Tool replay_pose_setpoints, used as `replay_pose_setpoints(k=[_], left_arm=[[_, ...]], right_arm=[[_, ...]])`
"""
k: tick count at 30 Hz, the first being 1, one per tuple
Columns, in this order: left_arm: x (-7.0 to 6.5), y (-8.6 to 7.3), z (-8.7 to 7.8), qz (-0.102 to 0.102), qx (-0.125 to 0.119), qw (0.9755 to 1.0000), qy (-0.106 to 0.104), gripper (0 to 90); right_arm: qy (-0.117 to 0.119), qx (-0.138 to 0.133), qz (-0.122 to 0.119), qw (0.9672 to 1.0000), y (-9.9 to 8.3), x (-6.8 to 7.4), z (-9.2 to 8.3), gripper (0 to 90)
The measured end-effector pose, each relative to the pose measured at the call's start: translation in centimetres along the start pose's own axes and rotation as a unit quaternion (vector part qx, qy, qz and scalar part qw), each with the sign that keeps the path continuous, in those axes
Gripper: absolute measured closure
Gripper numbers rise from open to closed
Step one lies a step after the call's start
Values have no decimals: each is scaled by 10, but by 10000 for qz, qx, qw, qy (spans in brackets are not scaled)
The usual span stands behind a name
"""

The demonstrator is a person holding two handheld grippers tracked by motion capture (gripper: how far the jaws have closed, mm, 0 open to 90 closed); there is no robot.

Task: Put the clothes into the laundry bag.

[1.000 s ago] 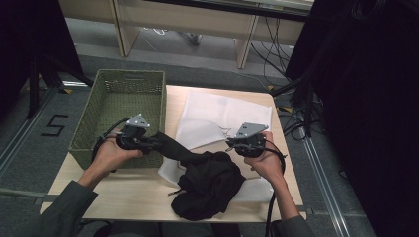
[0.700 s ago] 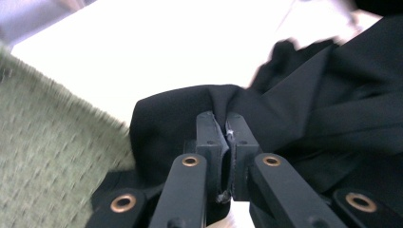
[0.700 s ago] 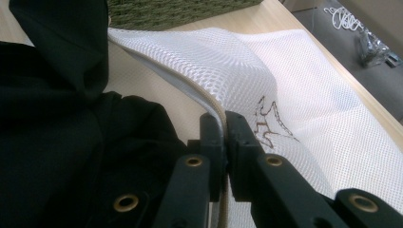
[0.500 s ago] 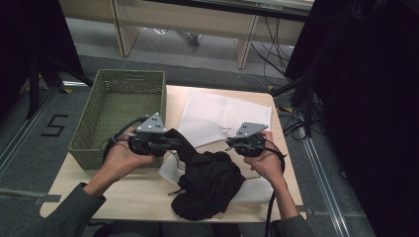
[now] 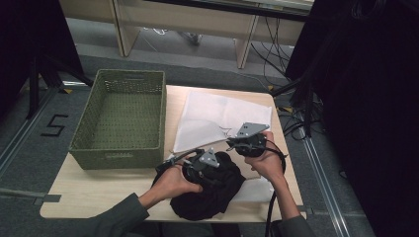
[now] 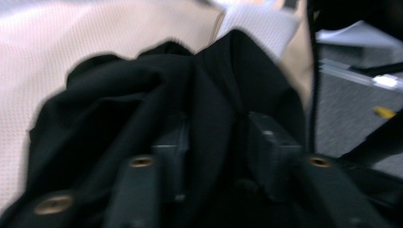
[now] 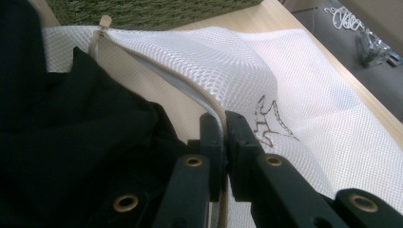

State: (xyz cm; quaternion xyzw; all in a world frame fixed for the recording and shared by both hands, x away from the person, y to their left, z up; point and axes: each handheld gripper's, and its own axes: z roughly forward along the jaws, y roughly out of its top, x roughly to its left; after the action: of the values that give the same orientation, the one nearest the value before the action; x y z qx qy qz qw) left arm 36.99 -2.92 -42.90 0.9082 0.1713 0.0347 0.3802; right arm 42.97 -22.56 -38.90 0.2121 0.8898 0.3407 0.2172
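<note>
Right gripper (image 7: 224, 124) clamps the mesh bag's (image 5: 217, 116) zippered edge; left gripper (image 6: 214, 142), jaws just opening, straddles the black garment (image 5: 210, 190) unpinched near the table's (image 5: 99, 190) front edge.

Grey floor (image 5: 59, 106), taped "5" (image 5: 53, 125) at left. Pale bench legs (image 5: 245, 47) far. Black drapes (image 5: 365, 98) right, cables (image 5: 296, 123) near them.

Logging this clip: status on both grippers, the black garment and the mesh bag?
Right gripper shut on mesh bag zipper edge. Left gripper jaws just opened, black garment between them, at the bag mouth. Basket alongside, nothing blocking.
</note>
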Motion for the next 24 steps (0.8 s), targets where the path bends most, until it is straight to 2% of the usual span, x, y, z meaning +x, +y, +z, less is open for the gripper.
replay_pose_setpoints(k=[3,4,5,6,8,9,10,12,14,16,17,18,19,20,21,22,23,24], left_arm=[[1,-1,4,-94,-7,9999,-95,474],[1,1,-1,-180,-108,9998,66,440],[1,1,-1,-180,-108,9998,66,400],[0,4,-11,-231,-181,9994,204,371],[-2,4,-23,-241,-205,9991,273,323],[-2,4,-23,-241,-205,9991,273,305],[-5,2,-33,-228,-156,9992,293,289],[-10,-4,-39,-218,-90,9991,340,249],[-13,-8,-41,-220,-45,9992,334,194],[-18,-18,-37,-200,69,9994,267,183],[-18,-21,-35,-137,145,9994,285,169],[-19,-29,-22,-44,337,9988,355,162],[-19,-29,-22,-44,337,9988,355,163],[-20,-34,-8,20,535,9977,406,170],[-19,-35,-2,153,646,9966,485,217],[-18,-35,1,282,673,9952,647,325],[-18,-35,1,282,673,9952,647,458],[-16,-34,4,361,698,9945,697,535]], right_arm=[[3,-7,-12,10000,0,0,0,872],[11,-18,-51,10000,0,-1,0,872],[11,-18,-51,10000,0,-1,0,872],[20,-7,-40,10000,0,0,-1,872],[26,-10,-48,10000,0,0,-1,872],[26,-10,-48,10000,0,0,-1,872],[38,2,-41,10000,0,0,-1,871],[43,34,34,10000,0,2,-1,871],[53,28,-10,10000,1,1,0,871],[35,43,9,10000,1,1,0,871],[44,55,-73,9999,1,2,1,871],[53,51,-57,10000,1,2,1,871],[53,51,-57,10000,1,2,1,871],[48,57,-22,10000,2,3,1,871],[47,58,-34,10000,2,3,1,871],[67,61,-79,9999,2,3,1,871],[67,61,-79,9999,2,3,1,871],[78,56,-84,9999,2,3,1,872]])
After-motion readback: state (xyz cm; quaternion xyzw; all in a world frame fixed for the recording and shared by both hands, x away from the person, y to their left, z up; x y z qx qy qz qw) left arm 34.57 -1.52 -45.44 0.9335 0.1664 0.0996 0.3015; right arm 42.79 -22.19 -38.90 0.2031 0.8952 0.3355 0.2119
